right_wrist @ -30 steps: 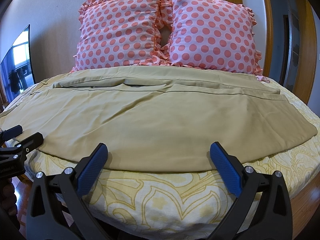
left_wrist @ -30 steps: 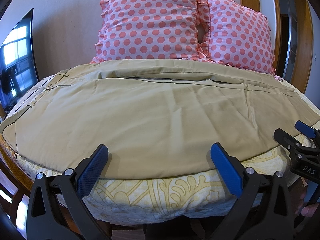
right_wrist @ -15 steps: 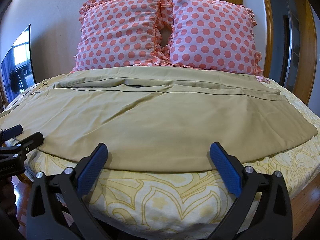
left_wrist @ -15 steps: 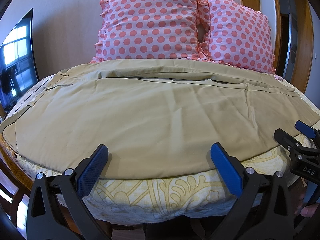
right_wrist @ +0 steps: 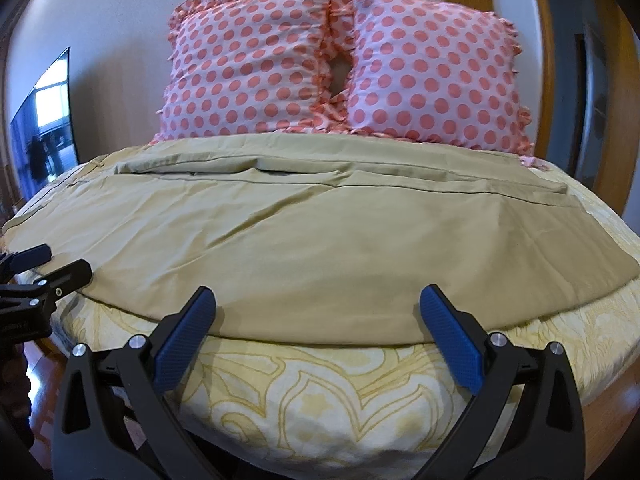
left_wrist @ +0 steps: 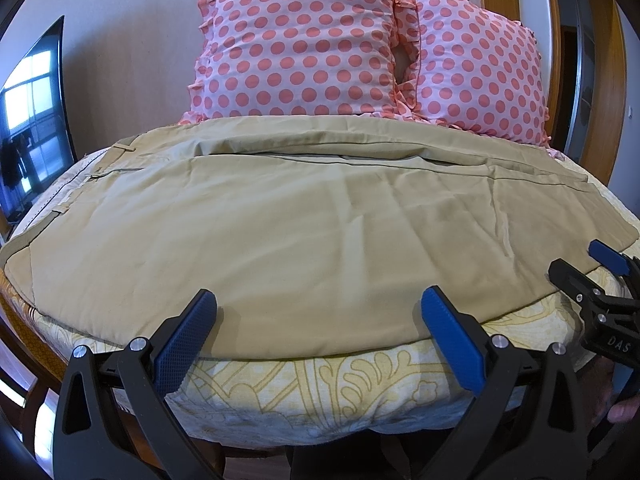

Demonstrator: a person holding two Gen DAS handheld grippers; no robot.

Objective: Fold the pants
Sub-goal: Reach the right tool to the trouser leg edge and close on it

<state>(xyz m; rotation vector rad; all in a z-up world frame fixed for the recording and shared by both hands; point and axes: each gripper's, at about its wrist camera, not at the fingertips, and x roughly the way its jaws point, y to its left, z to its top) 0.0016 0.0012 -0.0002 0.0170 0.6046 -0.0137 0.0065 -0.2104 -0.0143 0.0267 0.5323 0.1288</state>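
Note:
Tan pants (left_wrist: 300, 232) lie spread flat across the bed, waistband at the left, legs running right, one leg laid over the other; they also show in the right wrist view (right_wrist: 320, 248). My left gripper (left_wrist: 320, 312) is open and empty, its blue pads just over the pants' near edge. My right gripper (right_wrist: 318, 310) is open and empty at the near edge further right. Each gripper shows in the other's view: the right one (left_wrist: 576, 264) at the right edge, the left one (right_wrist: 56, 262) at the left edge.
Two pink polka-dot pillows (left_wrist: 304, 44) lean on the wall behind the pants. The bed has a yellow-patterned sheet (right_wrist: 320, 392). A dark TV screen (left_wrist: 32, 120) stands at the left. Wooden door frame (left_wrist: 600, 80) at the right.
The right wrist view has shifted slightly and blurred, so the right gripper has moved a little toward the bed. The left gripper and the pants have barely moved.

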